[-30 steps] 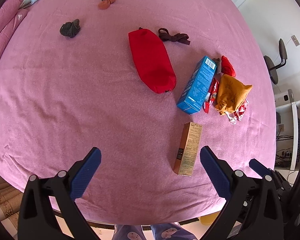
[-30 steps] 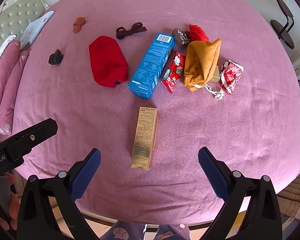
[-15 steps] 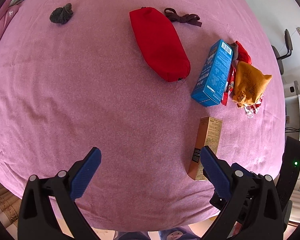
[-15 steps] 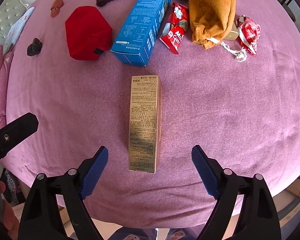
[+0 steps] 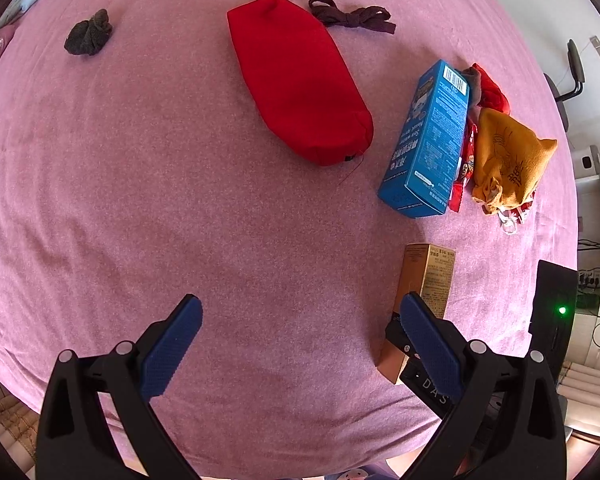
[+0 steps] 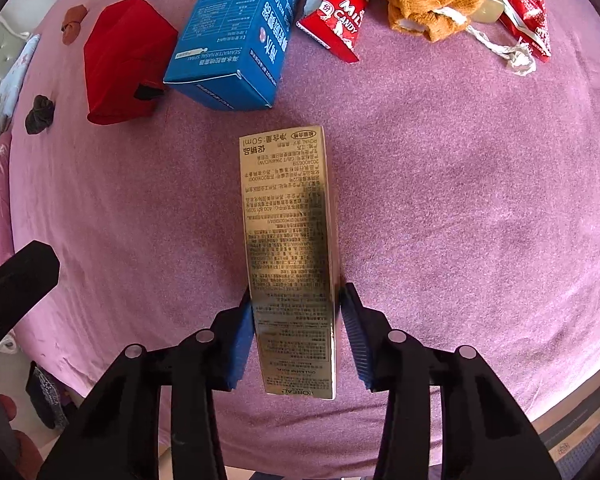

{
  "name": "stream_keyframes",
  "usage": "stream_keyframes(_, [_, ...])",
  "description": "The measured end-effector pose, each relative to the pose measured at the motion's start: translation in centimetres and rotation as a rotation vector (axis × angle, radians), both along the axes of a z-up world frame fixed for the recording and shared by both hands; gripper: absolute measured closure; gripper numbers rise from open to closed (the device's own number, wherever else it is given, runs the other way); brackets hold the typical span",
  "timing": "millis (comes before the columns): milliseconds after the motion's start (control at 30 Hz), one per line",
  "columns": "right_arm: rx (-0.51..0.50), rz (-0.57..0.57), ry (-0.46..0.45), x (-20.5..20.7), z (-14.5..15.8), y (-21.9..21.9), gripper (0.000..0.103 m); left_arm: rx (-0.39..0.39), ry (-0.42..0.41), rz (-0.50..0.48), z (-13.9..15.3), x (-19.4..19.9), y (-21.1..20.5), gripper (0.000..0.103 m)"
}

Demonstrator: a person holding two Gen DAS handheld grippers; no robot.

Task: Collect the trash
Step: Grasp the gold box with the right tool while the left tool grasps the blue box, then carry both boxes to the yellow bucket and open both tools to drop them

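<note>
Both blue pads of the right gripper [image 6: 296, 332] had just been closing onto the long gold cardboard carton [image 6: 288, 240] lying on the pink bedspread [image 6: 460, 200]; squeeze gently, lift level; left gripper [image 5: 300, 344] hung open.

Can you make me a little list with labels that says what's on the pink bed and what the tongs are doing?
surface: pink bedspread
right tongs: jaws have just been closing on the gold box, pads against its sides
left tongs: open, nothing between them, over bare bedspread
blue box: lying beyond the gold box
red pouch: left of the blue box
candy wrapper: beside the blue box
orange cloth bag: right of the wrapper
dark socks: far left, balled up
</note>
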State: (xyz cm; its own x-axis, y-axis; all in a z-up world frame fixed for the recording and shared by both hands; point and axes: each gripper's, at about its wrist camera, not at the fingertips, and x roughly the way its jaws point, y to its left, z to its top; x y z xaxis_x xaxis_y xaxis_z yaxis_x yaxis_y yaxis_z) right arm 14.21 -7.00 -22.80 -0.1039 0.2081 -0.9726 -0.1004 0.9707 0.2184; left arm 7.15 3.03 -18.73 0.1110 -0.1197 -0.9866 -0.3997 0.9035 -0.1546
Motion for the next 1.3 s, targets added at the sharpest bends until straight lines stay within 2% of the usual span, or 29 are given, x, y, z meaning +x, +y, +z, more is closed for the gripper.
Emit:
stream_keyframes(133, [0.037, -0.018, -0.028, 0.7, 1.4, -1.8, 0.066, 0.001, -0.002, -0.034, 0.0, 1.7, -0.9, 0.004])
stream_keyframes(333, [0.021, -0.033, -0.076, 2.2, 3.5, -4.3, 0.067, -0.011, -0.031, -0.092, 0.1, 5.7, -3.4, 0.004])
stream_keyframes(500, [0.028, -0.062, -0.084, 3.9, 3.6, -6.7, 0.066, 0.000, -0.045, -0.160, -0.6, 9.0, -6.0, 0.004])
stream_keyframes(700, [0.039, -0.099, -0.073, 4.0, 3.7, -9.9, 0.066, -0.015, -0.011, -0.214, -2.6, 11.9, -8.0, 0.005])
stream_keyframes(767, [0.036, -0.102, -0.072, 3.5, 4.1, -9.8, 0.066, -0.022, 0.013, -0.223, -3.5, 12.6, -8.3, 0.008])
stream_keyframes(967, [0.053, -0.123, -0.063, 3.3, 4.1, -11.5, 0.066, -0.042, 0.082, -0.233, -5.8, 14.5, -8.5, 0.030])
stream_keyframes(1033, [0.058, -0.126, -0.062, 3.3, 4.3, -11.7, 0.066, -0.049, 0.114, -0.224, -6.6, 15.0, -8.4, 0.044])
stream_keyframes(1067, [0.060, -0.127, -0.063, 3.4, 4.4, -12.4, 0.066, -0.052, 0.125, -0.220, -6.9, 15.3, -8.3, 0.047])
stream_keyframes(1300, [0.069, -0.130, -0.073, 3.0, 5.2, -14.0, 0.066, -0.057, 0.101, -0.214, -6.2, 15.5, -8.7, 0.055])
